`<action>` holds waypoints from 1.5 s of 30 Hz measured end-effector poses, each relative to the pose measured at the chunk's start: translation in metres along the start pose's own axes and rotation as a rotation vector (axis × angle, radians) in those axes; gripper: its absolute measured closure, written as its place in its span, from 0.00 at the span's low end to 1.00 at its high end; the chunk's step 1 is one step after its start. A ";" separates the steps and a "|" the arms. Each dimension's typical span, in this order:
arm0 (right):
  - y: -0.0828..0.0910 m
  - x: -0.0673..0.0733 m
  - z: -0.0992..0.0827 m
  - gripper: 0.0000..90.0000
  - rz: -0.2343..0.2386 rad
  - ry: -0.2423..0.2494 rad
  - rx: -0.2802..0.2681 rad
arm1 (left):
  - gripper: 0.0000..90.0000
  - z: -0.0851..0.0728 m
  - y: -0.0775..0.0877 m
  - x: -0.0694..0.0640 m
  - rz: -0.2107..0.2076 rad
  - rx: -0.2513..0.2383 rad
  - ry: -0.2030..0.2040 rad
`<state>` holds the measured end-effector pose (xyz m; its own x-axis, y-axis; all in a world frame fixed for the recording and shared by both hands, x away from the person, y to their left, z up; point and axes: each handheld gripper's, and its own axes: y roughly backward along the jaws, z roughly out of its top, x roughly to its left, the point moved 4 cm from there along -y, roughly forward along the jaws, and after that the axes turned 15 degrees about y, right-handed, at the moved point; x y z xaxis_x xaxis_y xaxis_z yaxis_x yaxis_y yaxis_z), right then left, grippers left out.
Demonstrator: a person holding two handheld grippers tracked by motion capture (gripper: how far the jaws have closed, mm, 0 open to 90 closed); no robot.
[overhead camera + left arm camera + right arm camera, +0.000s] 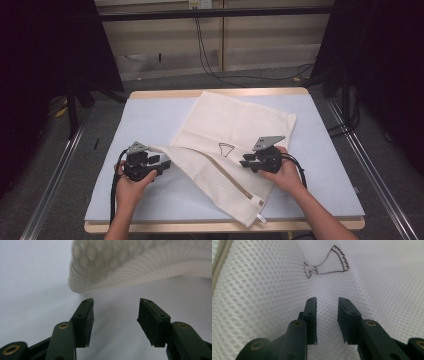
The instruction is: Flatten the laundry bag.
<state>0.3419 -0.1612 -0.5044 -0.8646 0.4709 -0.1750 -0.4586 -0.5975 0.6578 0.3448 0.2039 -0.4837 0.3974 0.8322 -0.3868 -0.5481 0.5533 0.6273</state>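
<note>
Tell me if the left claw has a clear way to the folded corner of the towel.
Probably yes: the left claw stands open, and the towel corner lies just ahead with nothing between.

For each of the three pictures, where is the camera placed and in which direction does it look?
High view: above the near table edge, looking forward and down at the towel; forearms, hands, both claws.
Left gripper view: on the left claw, facing the folded towel corner.
Right gripper view: on the right claw, facing the towel's drawing.
Shared: that drawing.

Pale blue table top [150,120] with wooden rim, black cables [210,65] on grey floor, metal rails [55,175] alongside
</note>
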 end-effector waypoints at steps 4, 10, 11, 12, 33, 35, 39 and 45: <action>0.007 -0.006 -0.005 0.72 -0.052 -0.013 0.025 | 0.48 0.001 0.001 0.004 0.011 -0.003 -0.017; 0.033 -0.022 -0.015 0.58 -0.189 -0.104 0.029 | 0.45 0.002 0.000 0.003 0.010 -0.004 -0.037; 0.033 -0.022 -0.015 0.58 -0.189 -0.104 0.029 | 0.44 0.002 0.000 0.003 0.010 -0.004 -0.037; 0.034 -0.024 -0.018 0.57 -0.195 -0.116 0.032 | 0.44 0.002 -0.001 0.003 0.005 -0.007 -0.036; 0.038 -0.061 -0.042 1.00 -0.291 -0.153 0.123 | 0.26 0.003 -0.006 0.004 -0.006 0.017 -0.057; 0.040 -0.066 -0.049 1.00 -0.285 -0.154 0.103 | 0.25 0.002 -0.006 0.005 -0.005 0.017 -0.050; 0.039 -0.063 -0.050 0.98 -0.293 -0.123 0.102 | 0.27 0.003 -0.006 0.006 -0.001 0.026 -0.054; 0.041 -0.065 -0.047 1.00 -0.333 -0.090 0.117 | 0.28 0.004 -0.008 0.012 -0.006 0.035 -0.043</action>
<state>0.3696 -0.2470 -0.5008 -0.6477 0.6856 -0.3322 -0.6813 -0.3260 0.6555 0.3566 0.2090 -0.4909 0.4320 0.8261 -0.3618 -0.5197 0.5558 0.6488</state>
